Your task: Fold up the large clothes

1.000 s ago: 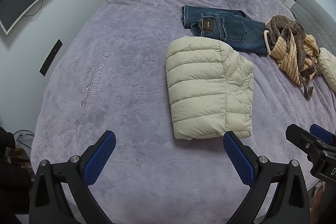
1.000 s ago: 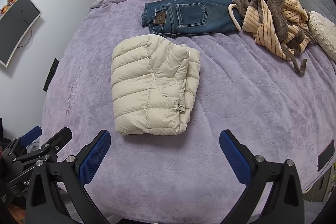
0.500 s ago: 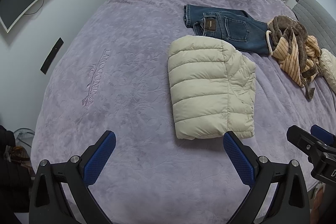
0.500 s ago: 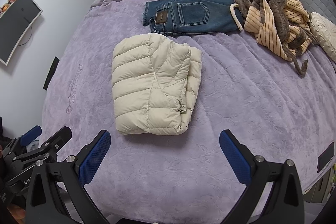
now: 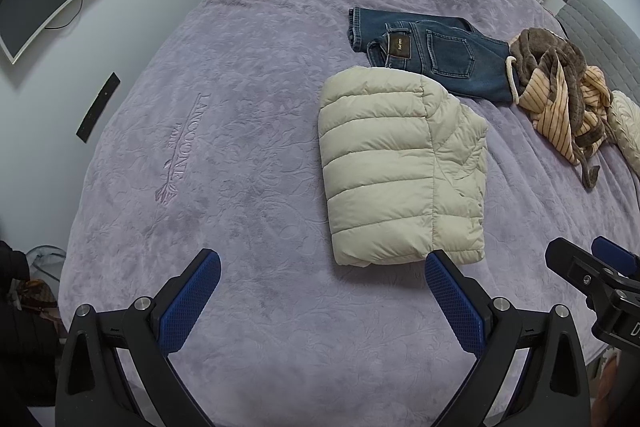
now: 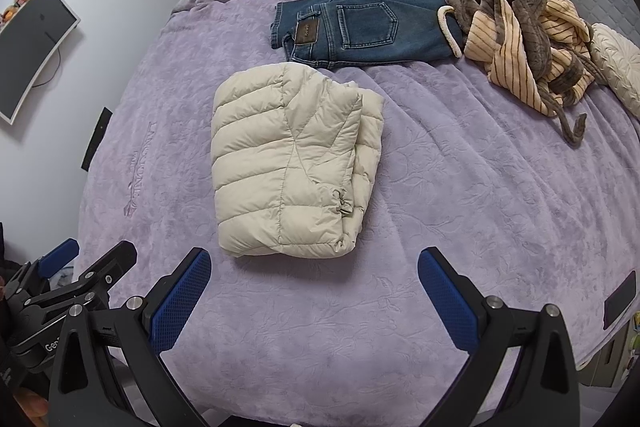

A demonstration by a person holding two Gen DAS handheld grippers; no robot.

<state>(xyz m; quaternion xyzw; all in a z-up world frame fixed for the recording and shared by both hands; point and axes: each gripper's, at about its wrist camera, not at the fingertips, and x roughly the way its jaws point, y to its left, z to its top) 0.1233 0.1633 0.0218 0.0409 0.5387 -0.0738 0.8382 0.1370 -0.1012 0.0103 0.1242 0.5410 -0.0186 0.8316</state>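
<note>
Lying folded at frame centre on the purple bedspread (image 5: 200, 187): cream puffer jacket (image 5: 400, 167), looking finished. Sitting folded behind it, upper right: jeans (image 5: 432, 55). Still waiting crumpled at far right: striped robe (image 6: 520, 39). Hovering below, jaws spread wide, gripping nothing: left gripper (image 5: 320, 291), right gripper (image 6: 316, 291).

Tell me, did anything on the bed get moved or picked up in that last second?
Nothing was picked up or let go. The cream puffer jacket lies folded where it was, with the jeans and the crumpled striped robe behind it unmoved. Both the left gripper and the right gripper stay open and empty; the views merely drift very slightly.
</note>
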